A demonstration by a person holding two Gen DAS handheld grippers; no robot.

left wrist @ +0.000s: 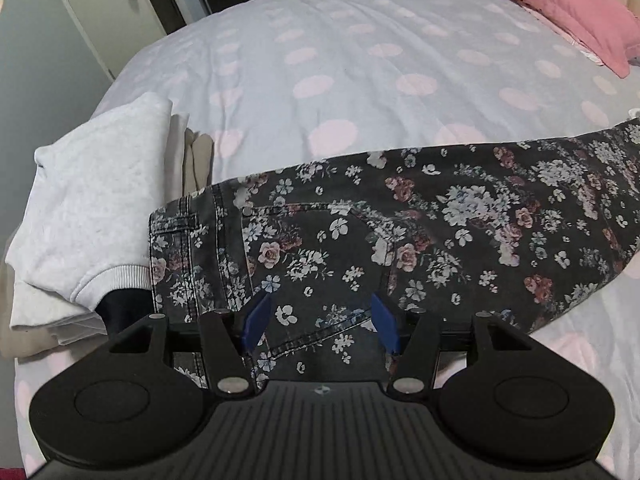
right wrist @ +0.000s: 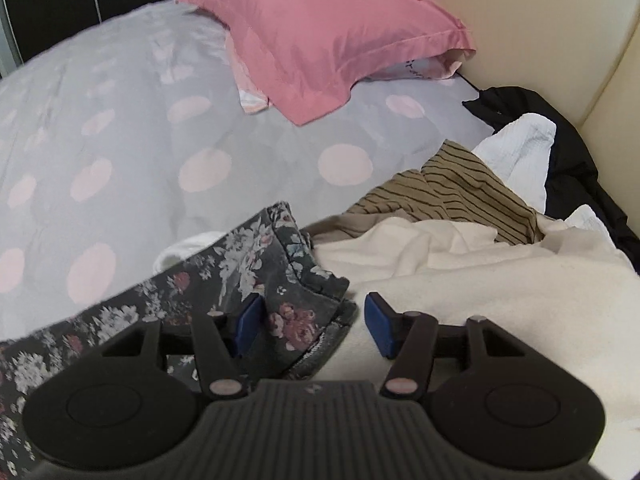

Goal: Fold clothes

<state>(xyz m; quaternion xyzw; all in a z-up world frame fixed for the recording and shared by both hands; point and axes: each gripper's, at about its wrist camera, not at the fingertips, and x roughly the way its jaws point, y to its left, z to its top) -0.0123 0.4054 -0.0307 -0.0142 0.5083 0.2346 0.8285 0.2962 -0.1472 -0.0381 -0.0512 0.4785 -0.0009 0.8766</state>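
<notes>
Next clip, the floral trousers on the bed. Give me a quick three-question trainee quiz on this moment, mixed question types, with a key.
1. True or false: both the left gripper and the right gripper are open.
2. Which end of the floral trousers lies at the right gripper: A) the waistband, B) the leg hems, C) neither?
3. Fill in: left of the trousers' waist, the folded pile is topped by a light grey ____.

Key
1. True: the jaws of each stand apart, nothing pinched.
2. B. The waist and pockets lie under the left gripper.
3. Sweatshirt, with a ribbed hem showing.
</notes>
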